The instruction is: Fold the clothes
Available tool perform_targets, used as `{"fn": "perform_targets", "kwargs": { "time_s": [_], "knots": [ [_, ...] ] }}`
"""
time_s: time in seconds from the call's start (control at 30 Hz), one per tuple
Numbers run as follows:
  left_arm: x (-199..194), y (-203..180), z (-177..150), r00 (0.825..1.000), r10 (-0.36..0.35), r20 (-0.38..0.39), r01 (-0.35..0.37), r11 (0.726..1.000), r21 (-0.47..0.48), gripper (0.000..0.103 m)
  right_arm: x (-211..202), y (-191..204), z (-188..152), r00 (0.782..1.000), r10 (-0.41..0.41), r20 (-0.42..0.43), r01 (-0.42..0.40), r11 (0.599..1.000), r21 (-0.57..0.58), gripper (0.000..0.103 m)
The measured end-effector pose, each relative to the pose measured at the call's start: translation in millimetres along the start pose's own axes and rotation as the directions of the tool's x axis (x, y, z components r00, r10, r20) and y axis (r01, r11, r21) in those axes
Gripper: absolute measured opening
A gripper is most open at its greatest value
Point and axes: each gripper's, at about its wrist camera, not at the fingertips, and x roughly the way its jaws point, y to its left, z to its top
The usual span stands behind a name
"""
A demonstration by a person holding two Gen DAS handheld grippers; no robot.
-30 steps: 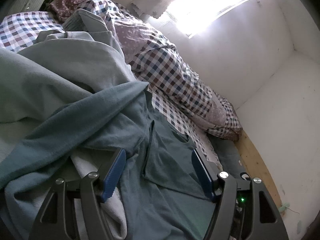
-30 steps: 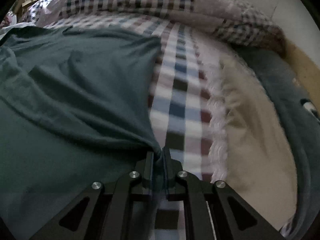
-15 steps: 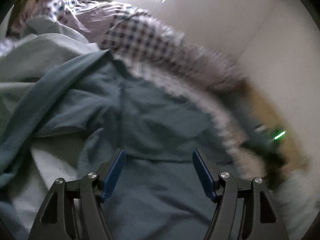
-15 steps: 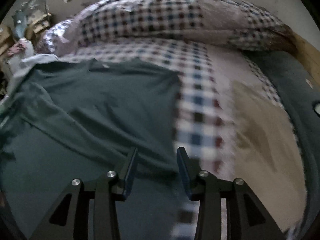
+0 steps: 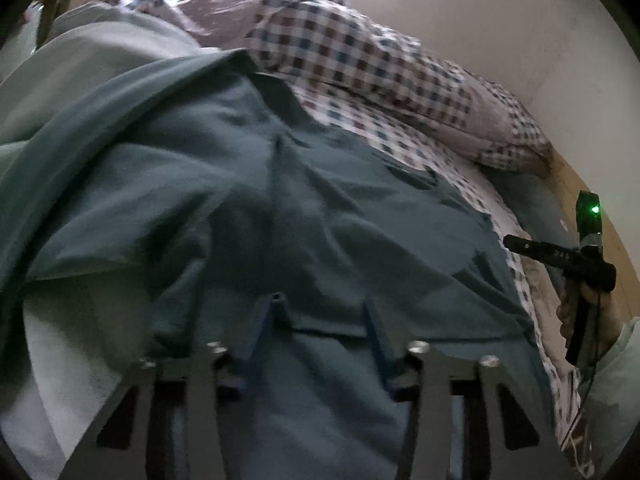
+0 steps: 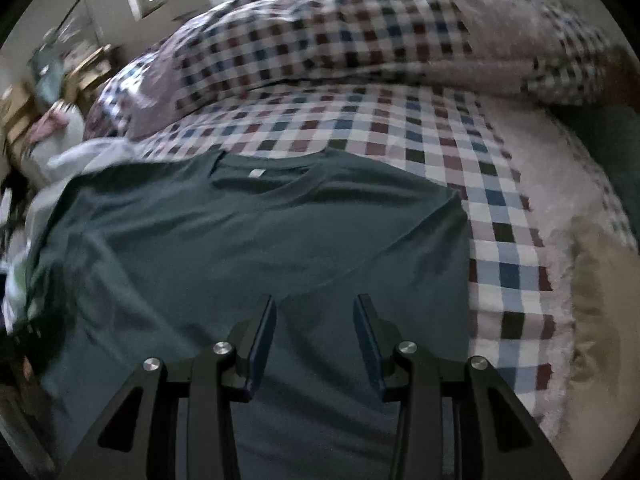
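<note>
My dark teal T-shirt (image 6: pixel 256 240) lay spread on the checked bedspread (image 6: pixel 500 216), its neckline and small white label toward the rolled checked duvet (image 6: pixel 360 40) at the far side. I held my right gripper (image 6: pixel 315 316) above the lower body of the shirt, tilted down at it, the fingers parted and nothing caught between them; the cloth simply lay below and beyond the tips. The shirt's right edge ran just beside the gripper, with bare checked cover and a pale fluffy blanket (image 6: pixel 560 184) further right.

My left gripper (image 5: pixel 320 312) pointed down over the same shirt (image 5: pixel 320 208) from its other side, where a rumpled fold crossed just past the fingertips. Its jaws were closing, cloth lying under and between the blue pads (image 5: pixel 374 328), though I could not tell that they pressed on it. A paler grey-green garment (image 5: pixel 92 76) was heaped to the left, overlapping the shirt. At the right edge of that view I saw my right hand (image 5: pixel 588 316) around the other gripper's handle.
</note>
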Motion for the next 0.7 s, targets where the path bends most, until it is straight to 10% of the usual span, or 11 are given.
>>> {"fn": "perform_targets", "kwargs": {
  "time_s": [0.17,0.3,0.4,0.7],
  "knots": [
    [3.6,12.7,0.8,1.0,0.022,0.012,-0.021,0.998,-0.063,0.002,32.5,7.1,13.1,0.995,-0.006,-0.101,0.002,0.999,-0.043,0.043],
    [1.0,16.1,0.5,0.999,0.013,0.035,-0.01,0.998,-0.07,0.0,50.0,25.2,6.2,0.988,-0.027,-0.151,0.008,0.992,-0.123,0.042],
    [-5.0,16.4,1.9,0.998,0.014,0.057,-0.01,0.998,-0.066,0.0,55.8,35.8,3.1,0.987,-0.077,-0.142,0.051,0.983,-0.179,0.002],
    [-33.0,28.2,7.6,0.993,0.02,0.114,-0.009,0.995,-0.101,0.0,50.0,26.5,23.2,0.978,-0.199,-0.066,0.19,0.974,-0.122,0.002]
  ]
}}
